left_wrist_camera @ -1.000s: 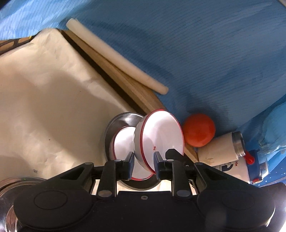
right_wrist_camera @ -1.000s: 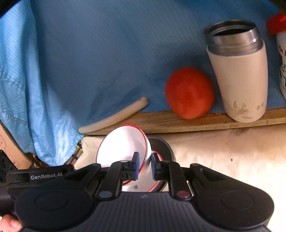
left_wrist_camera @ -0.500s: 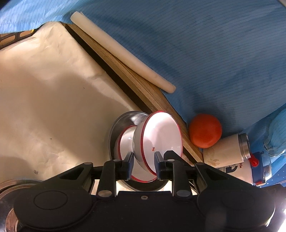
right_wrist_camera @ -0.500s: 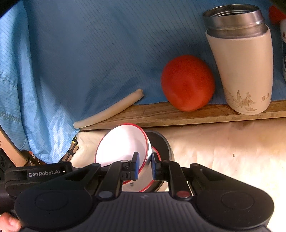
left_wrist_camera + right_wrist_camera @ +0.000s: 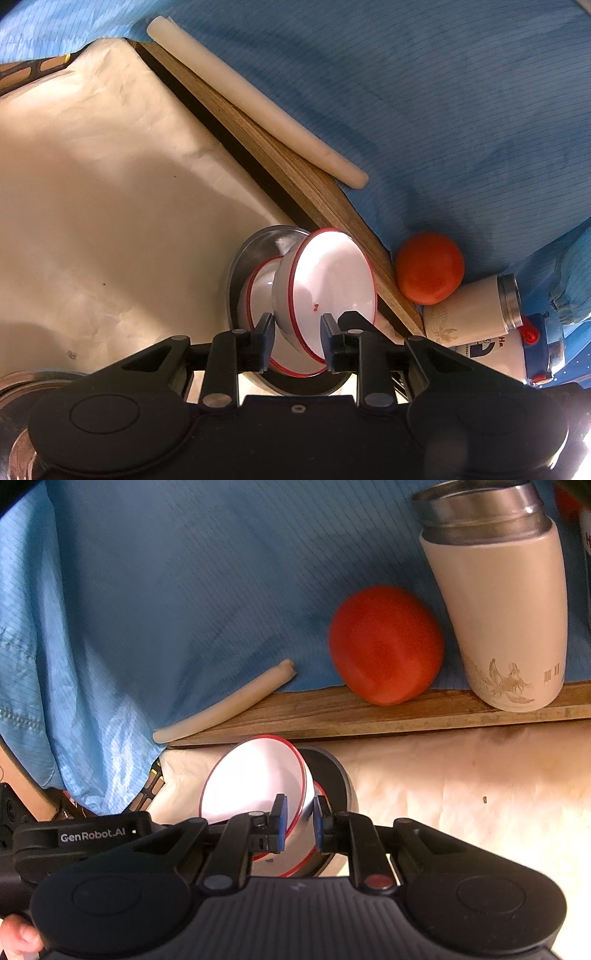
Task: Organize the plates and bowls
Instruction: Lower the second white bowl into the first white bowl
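Bowl, red-rimmed and tilted on edge at lower centre of both views, its rim pinched by the right gripper; left gripper straddles it, pads apart. Directly beneath: second bowl nested in steel dish.

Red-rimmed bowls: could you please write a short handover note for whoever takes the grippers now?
Right gripper: shut on the rim of the tilted bowl.
Left gripper: fingers on either side of the same bowl's wall; grip unclear.
Things: the tilted bowl leans over a second bowl, which sits in a steel dish on the cream cloth.
Done: second bowl is in the dish.
Left: probably nest the tilted bowl into it, then release.
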A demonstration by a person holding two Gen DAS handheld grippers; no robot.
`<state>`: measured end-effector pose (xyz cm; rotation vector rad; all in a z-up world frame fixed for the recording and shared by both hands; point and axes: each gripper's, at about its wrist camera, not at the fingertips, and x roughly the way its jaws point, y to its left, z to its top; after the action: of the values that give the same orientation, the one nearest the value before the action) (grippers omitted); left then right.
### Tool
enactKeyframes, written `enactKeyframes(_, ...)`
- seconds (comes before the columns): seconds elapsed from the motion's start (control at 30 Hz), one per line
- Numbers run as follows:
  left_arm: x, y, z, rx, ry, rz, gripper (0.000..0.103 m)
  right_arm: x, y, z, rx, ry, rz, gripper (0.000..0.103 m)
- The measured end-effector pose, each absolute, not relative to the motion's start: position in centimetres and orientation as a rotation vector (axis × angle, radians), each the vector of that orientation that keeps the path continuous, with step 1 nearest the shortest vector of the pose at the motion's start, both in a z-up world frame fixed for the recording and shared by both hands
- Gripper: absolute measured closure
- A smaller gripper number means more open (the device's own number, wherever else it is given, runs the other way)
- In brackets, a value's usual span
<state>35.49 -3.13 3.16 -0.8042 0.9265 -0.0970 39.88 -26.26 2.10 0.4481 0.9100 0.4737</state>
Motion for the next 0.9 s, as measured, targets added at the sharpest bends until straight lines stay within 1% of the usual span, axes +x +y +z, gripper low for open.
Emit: enactKeyframes(0.9, 35.66, -3.32, 3.16, -0.805, 0.941, -0.099, 0.074, 40.05, -26.63, 1.87, 0.47, 0.921, 0.483, 0.085)
